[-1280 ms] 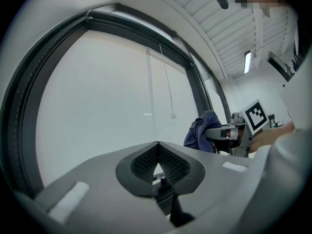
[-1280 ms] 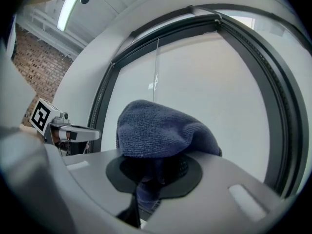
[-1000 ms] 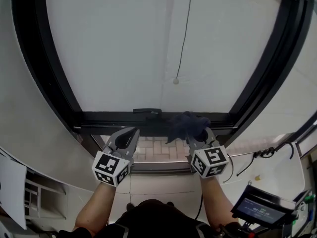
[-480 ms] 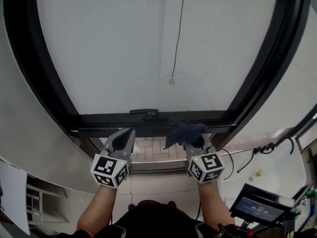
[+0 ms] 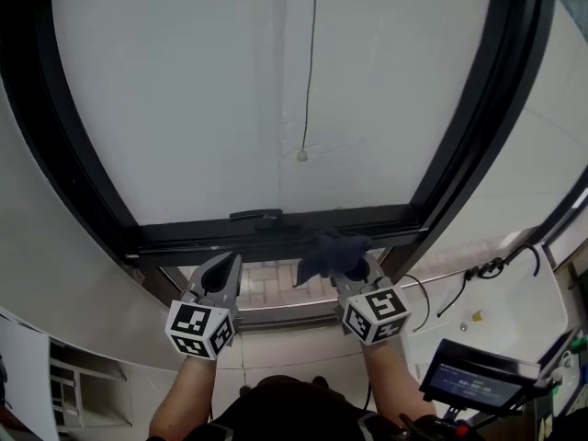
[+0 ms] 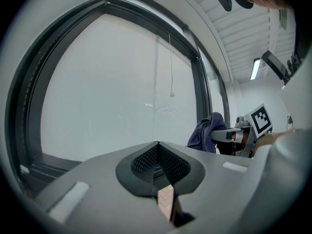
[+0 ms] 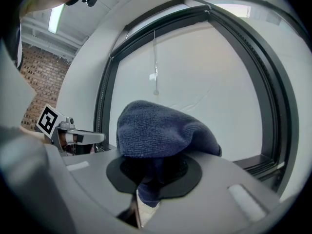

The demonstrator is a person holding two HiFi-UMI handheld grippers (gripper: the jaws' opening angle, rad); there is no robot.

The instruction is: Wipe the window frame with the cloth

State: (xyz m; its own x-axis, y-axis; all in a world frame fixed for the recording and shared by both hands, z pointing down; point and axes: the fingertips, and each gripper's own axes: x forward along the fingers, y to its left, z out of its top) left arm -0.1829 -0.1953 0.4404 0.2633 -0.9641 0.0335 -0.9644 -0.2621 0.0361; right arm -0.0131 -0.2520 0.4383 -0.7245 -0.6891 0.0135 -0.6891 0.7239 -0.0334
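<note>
The black window frame (image 5: 83,168) spans everything ahead of both grippers, and its bottom rail runs just past their tips. Inside the frame is a white pane (image 5: 202,90), with a thin pull cord (image 5: 310,62) hanging above and ahead of the right gripper.

The dark blue cloth (image 5: 326,249) is bunched over the tips of my right gripper (image 5: 352,269). In the right gripper view the jaws are clenched on a fold of it, and the rest mushrooms forward over them. The wad seems to sit on the bottom rail, though I cannot confirm it is pressing.

My left gripper (image 5: 223,266) sits beside the right one, a little apart. Its jaws are pinched together on nothing.

To wipe well, I judge I should:
- press the loose wad, not the metal tips, flat onto the rail;
- drag along the rail's length, working into the corner to the right gripper's right;
- steer around the small latch (image 5: 255,216) ahead of the left gripper, so the cloth does not snag.

I see no container here.
</note>
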